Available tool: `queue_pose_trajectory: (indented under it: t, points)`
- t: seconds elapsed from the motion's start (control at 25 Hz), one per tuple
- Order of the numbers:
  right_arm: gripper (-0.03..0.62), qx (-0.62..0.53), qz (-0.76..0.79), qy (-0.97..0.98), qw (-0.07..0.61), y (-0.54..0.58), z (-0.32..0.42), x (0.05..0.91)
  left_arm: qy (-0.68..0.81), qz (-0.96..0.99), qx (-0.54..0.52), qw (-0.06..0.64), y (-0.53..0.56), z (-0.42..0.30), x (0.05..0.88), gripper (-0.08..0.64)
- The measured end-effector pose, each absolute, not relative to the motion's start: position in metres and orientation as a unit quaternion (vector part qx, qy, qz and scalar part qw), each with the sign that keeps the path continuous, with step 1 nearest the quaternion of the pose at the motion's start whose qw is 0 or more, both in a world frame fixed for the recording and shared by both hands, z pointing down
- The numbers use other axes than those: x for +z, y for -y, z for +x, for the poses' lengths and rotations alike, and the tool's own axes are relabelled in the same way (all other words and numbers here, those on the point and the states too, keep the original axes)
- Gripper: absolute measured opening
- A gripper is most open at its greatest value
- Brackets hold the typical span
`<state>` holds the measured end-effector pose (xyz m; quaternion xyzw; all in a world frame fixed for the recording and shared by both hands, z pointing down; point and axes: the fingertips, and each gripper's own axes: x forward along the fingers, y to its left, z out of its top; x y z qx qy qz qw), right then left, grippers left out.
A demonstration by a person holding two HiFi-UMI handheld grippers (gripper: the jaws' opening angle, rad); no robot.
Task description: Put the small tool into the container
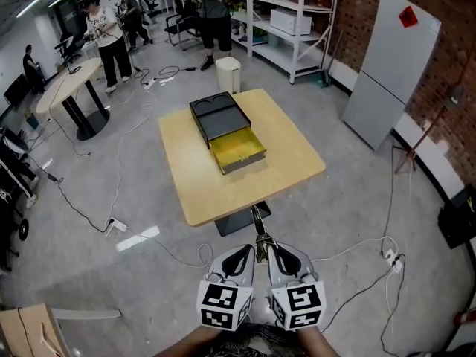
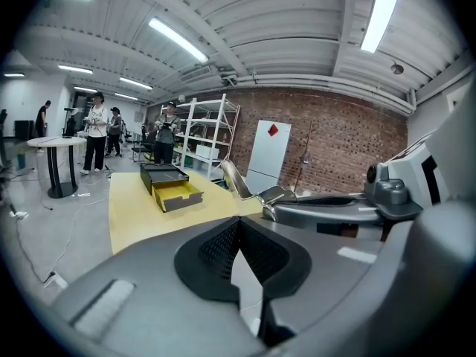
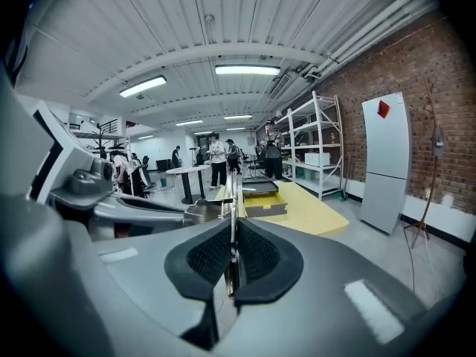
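The small tool, a thin metal strip, sticks forward from my right gripper, which is shut on it; in the right gripper view the tool runs straight out between the pads. My left gripper is close beside it on the left, shut with nothing between its pads. The left gripper view shows the tool off to the right. The container is a black box with an open yellow drawer on the yellow table, well ahead of both grippers, which hang over the floor short of the table's near edge.
A white bin stands behind the table. Cables trail over the floor at left and right. White shelving, a tall white cabinet, a round table and several people are further off. A cardboard box sits at bottom left.
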<state>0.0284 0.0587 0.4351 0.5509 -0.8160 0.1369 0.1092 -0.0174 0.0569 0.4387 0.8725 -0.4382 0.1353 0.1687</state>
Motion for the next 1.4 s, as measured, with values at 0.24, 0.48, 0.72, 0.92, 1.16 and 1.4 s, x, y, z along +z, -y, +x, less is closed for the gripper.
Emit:
queue_pose_trajectory:
  t: [0.24,0.48,0.72,0.92,1.16,1.4]
  points:
    - [0.008,0.131,0.555,0.813,0.116,-0.002,-0.038,0.427,0.436,0.875,0.125,0.171,0.003,-0.085,0.432,0.006]
    - [0.008,0.129,0.557,0.812,0.115,0.035,-0.037,0.433,0.432,0.877,0.124,0.171,0.040,-0.083,0.438,0.006]
    - [0.008,0.145,0.554,0.812,0.112,0.094,0.053,0.441,0.434,0.874,0.134,0.175,0.101,0.007,0.445,0.006]
    - [0.008,0.149,0.535,0.825,0.107,0.179,0.125,0.471,0.453,0.863,0.139,0.175,0.184,0.081,0.473,0.006]
    - [0.008,0.148,0.502,0.845,0.109,0.324,0.193,0.457,0.484,0.845,0.142,0.178,0.324,0.148,0.459,0.006]
    - [0.008,0.140,0.478,0.860,0.108,0.452,0.284,0.447,0.508,0.831,0.142,0.177,0.449,0.238,0.450,0.006]
